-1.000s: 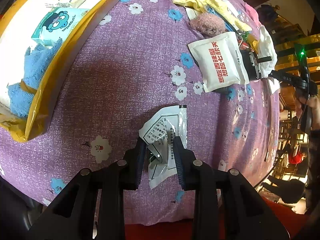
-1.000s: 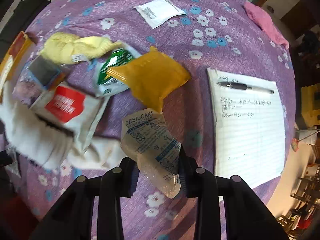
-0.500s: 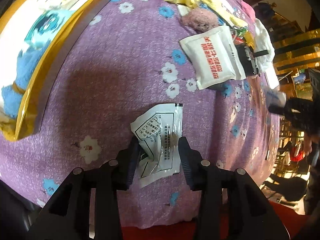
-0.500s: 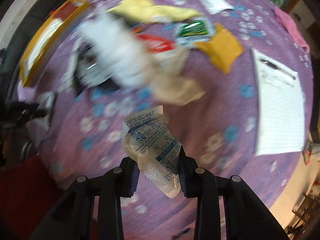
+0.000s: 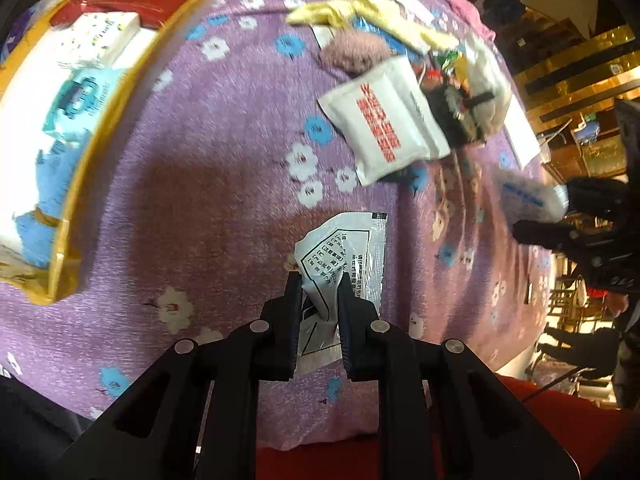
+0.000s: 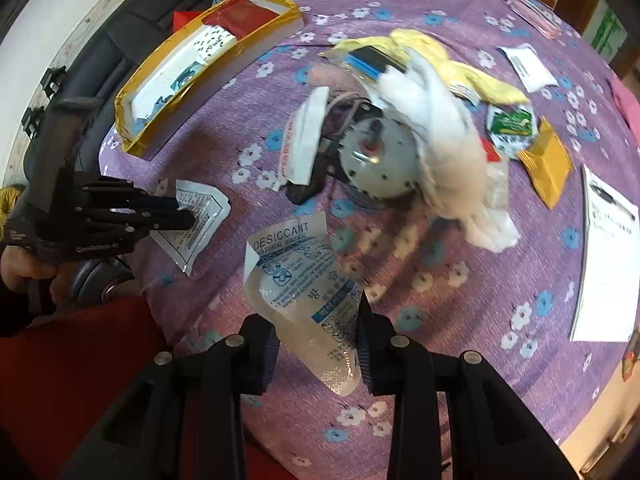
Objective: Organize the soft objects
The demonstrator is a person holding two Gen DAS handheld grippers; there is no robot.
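Observation:
My left gripper (image 5: 319, 280) is shut on a white printed sachet (image 5: 344, 248), held just above the purple flowered cloth (image 5: 208, 184); it also shows in the right wrist view (image 6: 196, 212). My right gripper (image 6: 316, 320) is shut on a clear desiccant packet (image 6: 304, 280), lifted over the cloth; the packet shows at the right of the left wrist view (image 5: 524, 196). A yellow tray (image 5: 84, 160) at the left holds tissue packs (image 5: 96, 38) and a blue towel (image 5: 52, 184).
A white pouch with red print (image 5: 384, 120), a pink plush (image 5: 356, 50), yellow cloth (image 5: 384, 12), a white cloth (image 6: 440, 120) over a round metal object (image 6: 376, 160), an orange pouch (image 6: 548, 164), a green packet (image 6: 512, 124) and a notepad (image 6: 608, 256) lie on the table.
My left gripper has closed on the white sachet. My right gripper has swung left with the desiccant packet toward the tray side.

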